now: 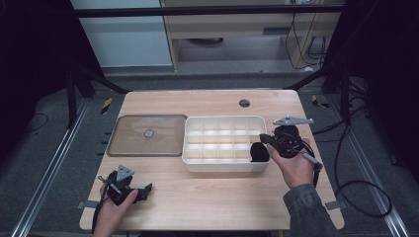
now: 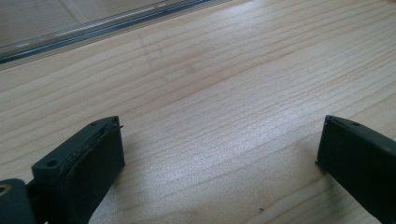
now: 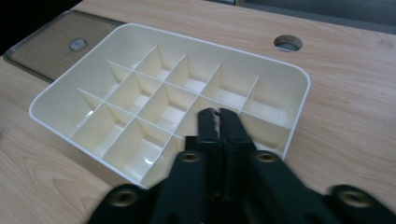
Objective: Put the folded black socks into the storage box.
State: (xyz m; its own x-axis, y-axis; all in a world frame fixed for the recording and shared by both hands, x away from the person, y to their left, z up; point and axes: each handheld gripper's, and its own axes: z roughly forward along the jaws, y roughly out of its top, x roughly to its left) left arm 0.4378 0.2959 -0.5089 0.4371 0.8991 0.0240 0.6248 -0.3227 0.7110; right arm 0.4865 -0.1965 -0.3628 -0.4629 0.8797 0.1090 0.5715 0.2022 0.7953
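A white tray [image 1: 222, 119] divided into several compartments sits mid-table; the compartments that show in the right gripper view [image 3: 187, 35] are empty. My right gripper [image 1: 257, 148] hangs over the tray's near right corner, jaws pressed together [image 3: 217, 114] with nothing visible between them. They hide the compartment beneath. My left gripper [image 1: 143, 190] rests low at the table's front left, open [image 2: 222, 140], with bare wood between its fingers.
A clear flat lid [image 1: 133, 143] with a small round knob [image 1: 148, 133] lies left of the tray, touching it; its edge [image 2: 93, 28] shows beyond the left gripper. A cable hole [image 1: 244, 103] sits behind the tray. Bare wood spans the table's front.
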